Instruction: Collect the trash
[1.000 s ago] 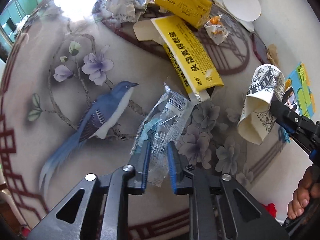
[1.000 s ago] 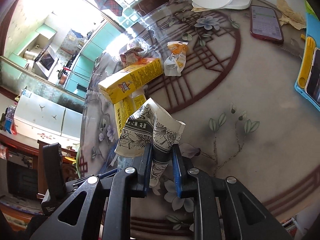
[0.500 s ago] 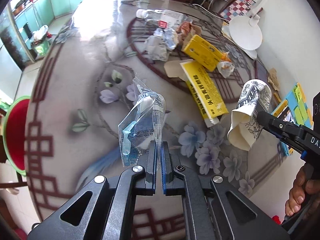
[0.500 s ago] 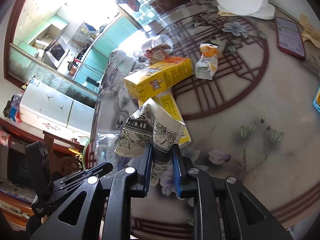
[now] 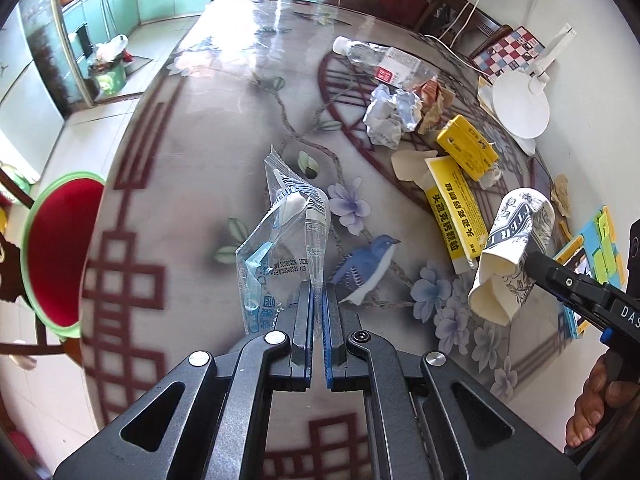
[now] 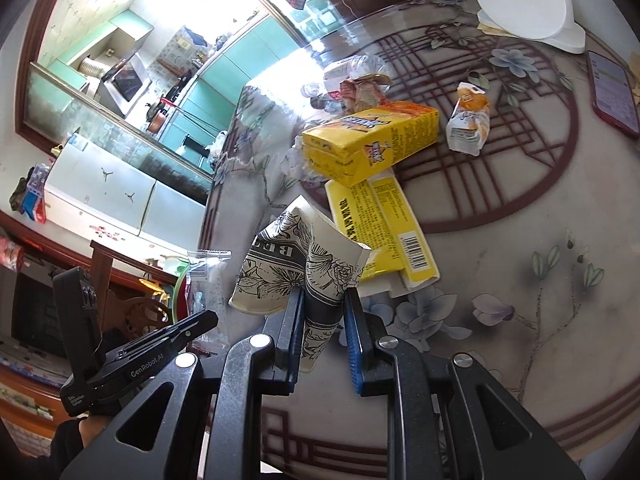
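My left gripper is shut on a clear plastic wrapper and holds it up above the painted table. My right gripper is shut on a crushed printed paper cup, also held above the table; the cup shows in the left wrist view at the right. More trash lies on the table: a flat yellow carton, a yellow box, crumpled paper, a plastic bottle and a snack wrapper.
A red bin with a green rim stands beside the table's left edge. A white round lamp base, a red phone and a blue tray sit on the far and right sides of the table.
My left gripper closed on the plastic wrapper and lifted it off the table, pulling back toward the left edge. My right gripper kept hold of the cup and rose slightly.
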The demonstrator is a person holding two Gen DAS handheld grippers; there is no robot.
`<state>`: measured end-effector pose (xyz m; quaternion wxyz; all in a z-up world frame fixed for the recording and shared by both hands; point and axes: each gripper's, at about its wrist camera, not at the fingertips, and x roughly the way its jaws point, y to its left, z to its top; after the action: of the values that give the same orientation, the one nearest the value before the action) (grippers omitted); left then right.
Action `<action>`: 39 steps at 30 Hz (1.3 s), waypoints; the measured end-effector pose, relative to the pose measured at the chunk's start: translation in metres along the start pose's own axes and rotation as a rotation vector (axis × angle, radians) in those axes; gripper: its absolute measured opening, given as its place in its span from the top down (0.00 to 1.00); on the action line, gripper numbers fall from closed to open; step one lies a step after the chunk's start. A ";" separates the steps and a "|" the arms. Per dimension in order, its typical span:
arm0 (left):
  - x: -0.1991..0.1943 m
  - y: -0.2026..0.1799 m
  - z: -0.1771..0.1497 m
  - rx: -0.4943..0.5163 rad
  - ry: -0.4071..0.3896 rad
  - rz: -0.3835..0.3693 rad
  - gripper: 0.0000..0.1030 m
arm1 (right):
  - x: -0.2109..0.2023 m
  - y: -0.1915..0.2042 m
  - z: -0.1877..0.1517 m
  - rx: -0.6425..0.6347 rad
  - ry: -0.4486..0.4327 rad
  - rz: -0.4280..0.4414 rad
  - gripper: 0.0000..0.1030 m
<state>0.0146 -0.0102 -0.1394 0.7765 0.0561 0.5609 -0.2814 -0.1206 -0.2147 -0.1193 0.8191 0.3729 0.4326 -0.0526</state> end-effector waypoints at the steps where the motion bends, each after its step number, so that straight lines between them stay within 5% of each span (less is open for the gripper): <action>1: -0.001 0.003 0.001 -0.003 -0.002 0.000 0.97 | 0.002 0.003 -0.001 -0.003 0.003 0.001 0.84; 39: -0.010 0.197 0.020 -0.202 0.007 0.078 0.97 | 0.119 0.161 -0.012 -0.114 0.102 0.019 0.84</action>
<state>0.1282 0.1503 -0.1682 0.7867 0.0003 0.5864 -0.1927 0.0113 -0.0636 -0.1214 0.8165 0.3317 0.4726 -0.0012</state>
